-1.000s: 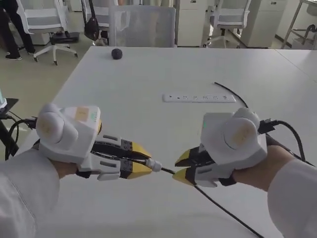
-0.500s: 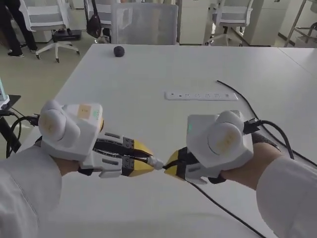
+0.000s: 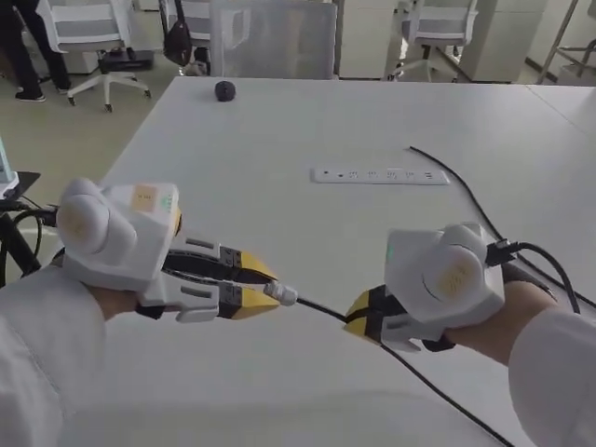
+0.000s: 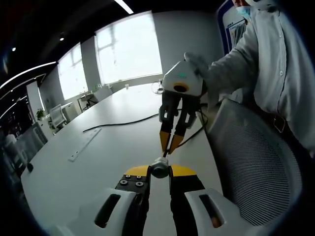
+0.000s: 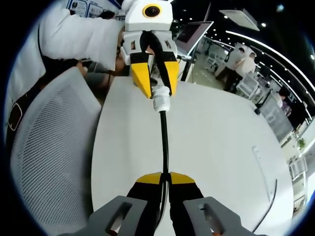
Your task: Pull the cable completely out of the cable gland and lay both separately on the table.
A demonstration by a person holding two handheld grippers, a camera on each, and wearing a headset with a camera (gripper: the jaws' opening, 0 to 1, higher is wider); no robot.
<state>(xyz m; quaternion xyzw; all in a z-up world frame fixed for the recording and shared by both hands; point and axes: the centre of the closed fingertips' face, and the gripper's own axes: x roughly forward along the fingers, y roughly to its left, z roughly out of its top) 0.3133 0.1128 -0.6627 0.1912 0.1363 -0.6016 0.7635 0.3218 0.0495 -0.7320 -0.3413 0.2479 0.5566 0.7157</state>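
A white cable gland (image 3: 282, 295) sticks out of my left gripper (image 3: 267, 291), which is shut on it just above the table (image 3: 279, 140). A black cable (image 3: 321, 307) leaves the gland and runs right into my right gripper (image 3: 358, 316), which is shut on it. Behind that gripper the cable trails off to the lower right. In the left gripper view the gland (image 4: 159, 168) sits between my jaws and the right gripper (image 4: 171, 142) faces me. In the right gripper view the cable (image 5: 164, 137) stretches from my right gripper (image 5: 165, 178) up to the gland (image 5: 161, 101), held by the left gripper (image 5: 154, 86).
A white power strip (image 3: 379, 175) lies mid-table, with more black cable curving past its right end. A small dark round object (image 3: 224, 90) rests near the far edge. Office chairs (image 3: 270, 37) stand beyond the table. A mesh chair back (image 5: 49, 132) is beside me.
My right gripper closed in on the gland half a second ago, then drew back to the right. A longer stretch of cable now shows between the two grippers.
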